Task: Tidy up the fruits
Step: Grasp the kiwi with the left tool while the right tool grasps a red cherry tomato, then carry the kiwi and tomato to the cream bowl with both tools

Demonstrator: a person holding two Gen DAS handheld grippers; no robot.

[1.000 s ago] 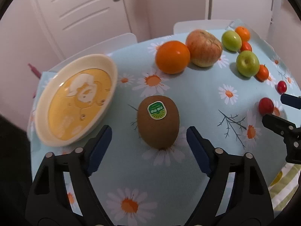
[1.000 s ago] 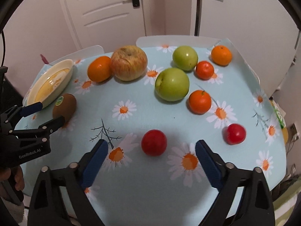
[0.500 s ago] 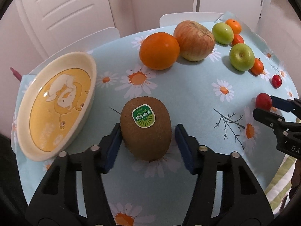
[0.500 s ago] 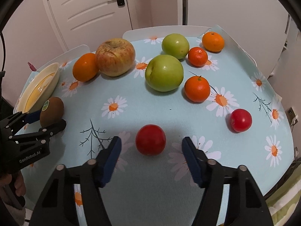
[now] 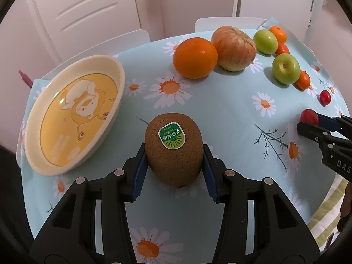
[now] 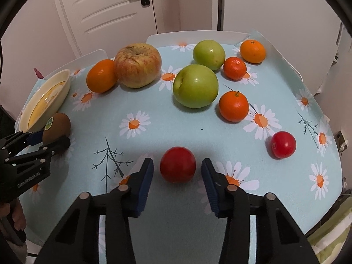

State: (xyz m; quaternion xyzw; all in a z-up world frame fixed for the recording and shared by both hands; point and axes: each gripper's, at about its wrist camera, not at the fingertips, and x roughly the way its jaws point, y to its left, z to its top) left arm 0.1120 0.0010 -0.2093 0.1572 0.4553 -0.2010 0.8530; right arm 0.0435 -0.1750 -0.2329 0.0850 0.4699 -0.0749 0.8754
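Note:
A brown kiwi (image 5: 173, 149) with a green sticker lies on the daisy tablecloth. My left gripper (image 5: 173, 160) is shut on the kiwi, with both blue pads against its sides. It also shows in the right wrist view (image 6: 56, 127) beside the bowl (image 6: 63, 81). My right gripper (image 6: 177, 171) stands around a red tomato (image 6: 177, 164), with a small gap on each side. In the left wrist view this tomato (image 5: 309, 116) sits between the right gripper's fingers (image 5: 316, 132). The cream and yellow bowl (image 5: 33, 136) is empty, left of the kiwi.
Farther back lie an orange (image 6: 101, 76), a large apple (image 6: 138, 65), two green apples (image 6: 195, 85) (image 6: 209, 54) and three mandarins (image 6: 233, 106). A second tomato (image 6: 282, 144) lies at the right. White chair backs (image 5: 228, 23) stand behind the table.
My left gripper has closed from wide open onto the kiwi. My right gripper has moved forward and narrowed around the near tomato.

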